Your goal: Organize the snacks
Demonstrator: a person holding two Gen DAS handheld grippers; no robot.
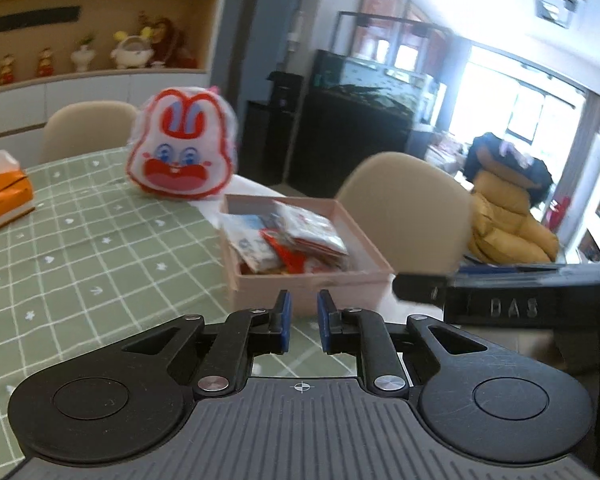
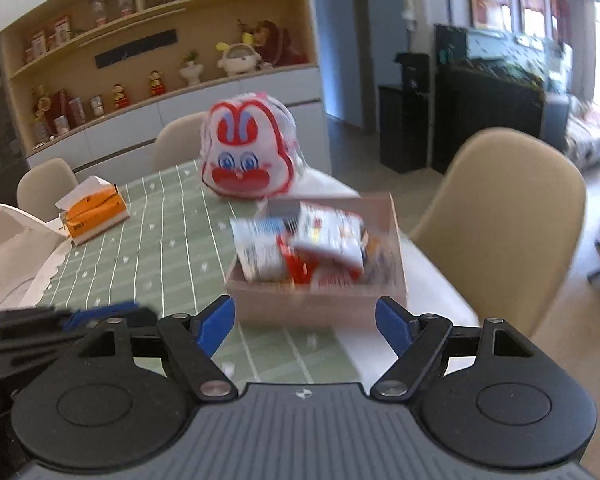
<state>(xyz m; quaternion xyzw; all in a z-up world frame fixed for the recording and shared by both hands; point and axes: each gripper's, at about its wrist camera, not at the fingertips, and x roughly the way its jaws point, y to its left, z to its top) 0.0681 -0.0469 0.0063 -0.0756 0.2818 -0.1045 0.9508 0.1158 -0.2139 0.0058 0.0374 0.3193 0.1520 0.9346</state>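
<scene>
Right wrist view: right gripper (image 2: 305, 322) wide, empty; left gripper (image 1: 302, 322) pinched narrow, empty. Pink box (image 2: 320, 304) piled high with snack packs (image 2: 300, 240); bumped, could spill.

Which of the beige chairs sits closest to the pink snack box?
The beige chair at the table's end, just right of the pink box. The other chairs stand along the far side, behind the rabbit bag and tissue pack.
</scene>
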